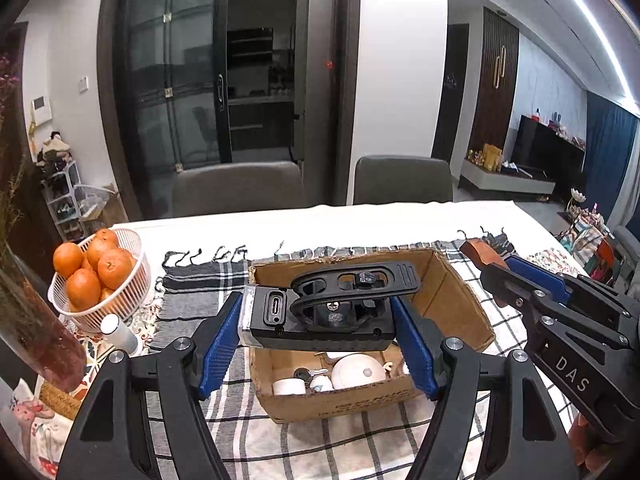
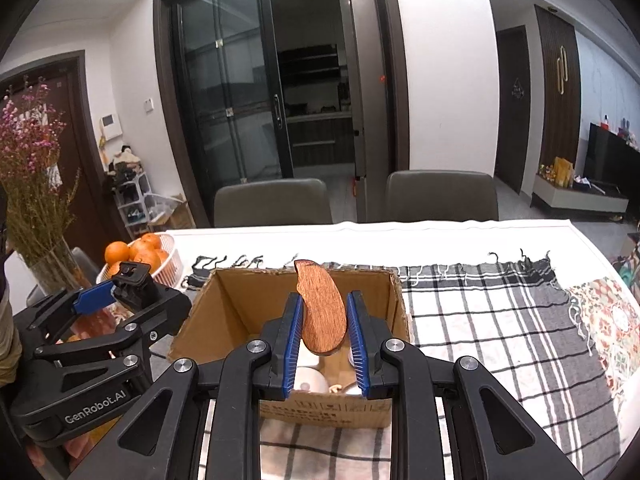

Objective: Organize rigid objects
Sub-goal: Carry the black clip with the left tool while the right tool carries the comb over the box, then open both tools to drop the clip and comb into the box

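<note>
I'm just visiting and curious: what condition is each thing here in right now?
Left tongs: clamped on a black device, held above the box.
Black device: gripped, off the table.
Right tongs: shut on a wooden piece.
Wooden piece: held upright over the box.
Cardboard box: open, white items inside.
Basket: full of oranges.

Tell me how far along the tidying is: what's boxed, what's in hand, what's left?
Boxed: white ceramic pieces and a key lie in the cardboard box. In hand: the left gripper clamps a black work light above the box; the right gripper grips a wooden piece over it. Left: releasing both; a white tube lies beside the orange basket.
</note>
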Available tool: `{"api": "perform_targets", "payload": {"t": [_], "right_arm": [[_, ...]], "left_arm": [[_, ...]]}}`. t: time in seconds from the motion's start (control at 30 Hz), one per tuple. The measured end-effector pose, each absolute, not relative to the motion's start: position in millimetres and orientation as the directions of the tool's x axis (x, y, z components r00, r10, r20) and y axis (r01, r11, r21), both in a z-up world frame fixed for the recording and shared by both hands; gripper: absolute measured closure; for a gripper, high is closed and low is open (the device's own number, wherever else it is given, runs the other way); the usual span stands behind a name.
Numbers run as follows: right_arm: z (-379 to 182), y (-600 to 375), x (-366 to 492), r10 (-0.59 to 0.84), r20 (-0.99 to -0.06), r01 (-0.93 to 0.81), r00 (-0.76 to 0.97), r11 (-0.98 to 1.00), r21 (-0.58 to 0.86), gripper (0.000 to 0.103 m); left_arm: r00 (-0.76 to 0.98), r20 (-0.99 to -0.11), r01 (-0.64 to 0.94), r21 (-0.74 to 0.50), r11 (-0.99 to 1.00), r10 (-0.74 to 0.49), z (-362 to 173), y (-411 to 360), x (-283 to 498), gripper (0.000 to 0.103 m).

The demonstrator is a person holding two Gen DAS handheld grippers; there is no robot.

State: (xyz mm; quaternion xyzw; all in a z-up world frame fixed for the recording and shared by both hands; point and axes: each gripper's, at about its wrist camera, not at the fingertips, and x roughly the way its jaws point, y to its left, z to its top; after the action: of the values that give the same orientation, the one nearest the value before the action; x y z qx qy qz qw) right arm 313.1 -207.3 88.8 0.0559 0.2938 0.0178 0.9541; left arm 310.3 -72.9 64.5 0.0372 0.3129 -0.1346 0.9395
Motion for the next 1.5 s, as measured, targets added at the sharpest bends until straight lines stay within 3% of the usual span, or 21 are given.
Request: {"api": "perform_targets", "payload": {"t": [0.6,0.93,1.17,1.5], "right_arm": [[44.8,-224.9,386.0,0.11,-0.78,-0.022,0.616,0.992,0.123,0.079],[15.1,-229.2,408.1,0.114,-0.866,-0.025,0.487,0.993,0.117,0.077],[8.7,-235.7,403.3,0.109,-0.883,0.019,0.457,0.991,0.132,0.07],[44.7,-232.3,354.3,0.039,-0.823,0.093,0.567,0.989,0.111,0.056]], "left_arm": [[0.578,-0.788,0.298,-0.04,0.954,-0.213,22.2,-86.9,376.1,0.031],[0.492,-0.859,0.286,0.007,0.958,-0.141,-6.3,-93.2,393.4,0.031],[0.52,-0.845,0.269,0.029,0.963,-0.12,1.9,-90.6,384.7,0.023],[0.632,-0.771,0.182,0.055,0.982,-0.074,36.8,-68.8,329.2,0.008]]}}
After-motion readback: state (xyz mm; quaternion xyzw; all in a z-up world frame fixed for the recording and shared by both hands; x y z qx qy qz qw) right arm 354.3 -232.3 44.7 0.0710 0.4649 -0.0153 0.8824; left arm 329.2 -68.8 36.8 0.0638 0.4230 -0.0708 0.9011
